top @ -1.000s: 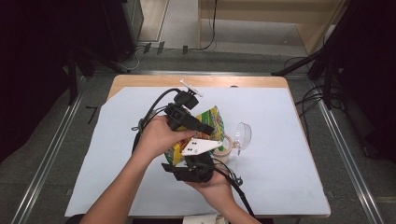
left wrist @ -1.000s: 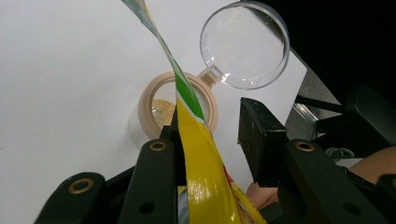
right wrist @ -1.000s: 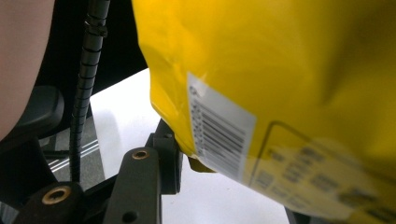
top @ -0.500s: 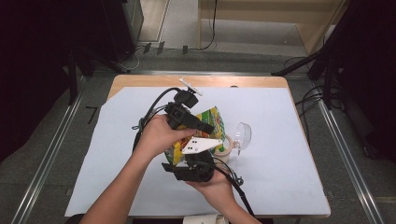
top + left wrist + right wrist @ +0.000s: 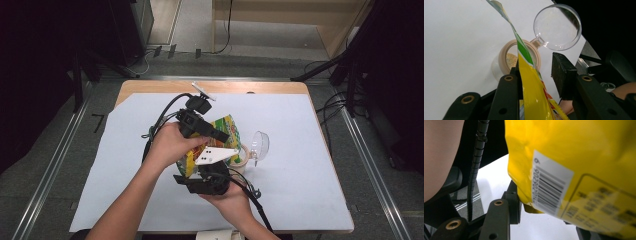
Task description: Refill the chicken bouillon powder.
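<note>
Yellow-green snack bag [image 5: 220, 137] held up at centre of the high view, above the white-covered desk [image 5: 310, 200], tilted toward the small jar [image 5: 243, 155] just right of centre. Left gripper [image 5: 200, 122] at the bag's upper left; in the left gripper view, bag edge [image 5: 531, 85] lying against the left jaw, right jaw standing off with a visible gap, so contact on one side only and no clear clamp: cannot tell whether truly gripping. Right gripper [image 5: 207, 182] below the bag at lower centre; in the right gripper view, barcode corner of the bag [image 5: 554, 192] sitting between the jaws, left jaw touching the fold, far jaw hidden behind the bag: probably pinching that corner, not confirmed. Jar mouth [image 5: 519, 58] open at mid-frame in the left gripper view, hinged clear lid [image 5: 557, 26] flipped back at upper right, pale crumbly contents visible inside at a low level. Judgement: lid opening done, bag positioned over the mouth, some fill already in; pouring apparently in progress or paused. Left to do: finish filling, set the bag down, shut the lid.
</note>
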A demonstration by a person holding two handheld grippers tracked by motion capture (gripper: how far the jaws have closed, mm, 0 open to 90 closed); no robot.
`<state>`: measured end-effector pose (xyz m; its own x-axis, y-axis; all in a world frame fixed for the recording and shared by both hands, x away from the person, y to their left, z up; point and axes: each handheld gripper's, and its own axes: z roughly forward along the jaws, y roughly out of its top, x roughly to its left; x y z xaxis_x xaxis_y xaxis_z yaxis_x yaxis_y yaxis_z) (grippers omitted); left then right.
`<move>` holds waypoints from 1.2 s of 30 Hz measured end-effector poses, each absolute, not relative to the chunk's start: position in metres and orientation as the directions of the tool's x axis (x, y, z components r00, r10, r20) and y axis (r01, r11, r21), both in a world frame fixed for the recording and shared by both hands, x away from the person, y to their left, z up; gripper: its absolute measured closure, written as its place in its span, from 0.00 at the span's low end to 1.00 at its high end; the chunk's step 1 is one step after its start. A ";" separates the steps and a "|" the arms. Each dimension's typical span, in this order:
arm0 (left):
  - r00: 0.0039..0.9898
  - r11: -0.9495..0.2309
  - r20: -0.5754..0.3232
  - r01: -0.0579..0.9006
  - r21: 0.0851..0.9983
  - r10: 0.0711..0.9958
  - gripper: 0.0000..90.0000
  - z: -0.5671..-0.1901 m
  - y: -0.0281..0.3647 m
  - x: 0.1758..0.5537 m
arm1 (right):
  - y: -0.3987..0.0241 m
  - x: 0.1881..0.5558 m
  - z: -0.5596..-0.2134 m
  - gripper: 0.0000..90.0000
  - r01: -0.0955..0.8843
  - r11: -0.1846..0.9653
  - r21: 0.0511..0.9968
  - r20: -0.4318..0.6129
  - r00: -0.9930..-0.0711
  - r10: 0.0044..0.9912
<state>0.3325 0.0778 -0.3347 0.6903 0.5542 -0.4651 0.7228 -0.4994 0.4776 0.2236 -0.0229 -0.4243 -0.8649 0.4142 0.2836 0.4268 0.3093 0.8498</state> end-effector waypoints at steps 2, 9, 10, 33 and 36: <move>0.690 -0.499 -0.470 0.723 0.478 0.551 0.75 -0.335 0.079 0.334 | -0.023 0.223 -0.424 0.67 0.425 0.312 0.850 0.280 -0.865 0.415; 0.681 -0.493 -0.480 0.732 0.469 0.553 0.75 -0.336 0.081 0.336 | -0.023 0.222 -0.423 0.67 0.410 0.328 0.851 0.259 -0.871 0.416; 0.679 -0.492 -0.479 0.734 0.469 0.557 0.75 -0.336 0.081 0.336 | -0.022 0.222 -0.423 0.67 0.410 0.326 0.852 0.260 -0.871 0.416; 0.699 -0.504 -0.442 0.714 0.486 0.563 0.75 -0.333 0.075 0.330 | -0.021 0.221 -0.427 0.67 0.413 0.322 0.852 0.262 -0.868 0.421; 0.698 -0.505 -0.443 0.715 0.484 0.563 0.75 -0.333 0.075 0.330 | -0.022 0.221 -0.427 0.67 0.413 0.321 0.852 0.263 -0.868 0.421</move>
<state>0.3304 0.0754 -0.3332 0.6976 0.5632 -0.4428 0.7148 -0.5050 0.4837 0.2212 -0.0217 -0.4267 -0.8683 0.4207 0.2629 0.4135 0.3210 0.8521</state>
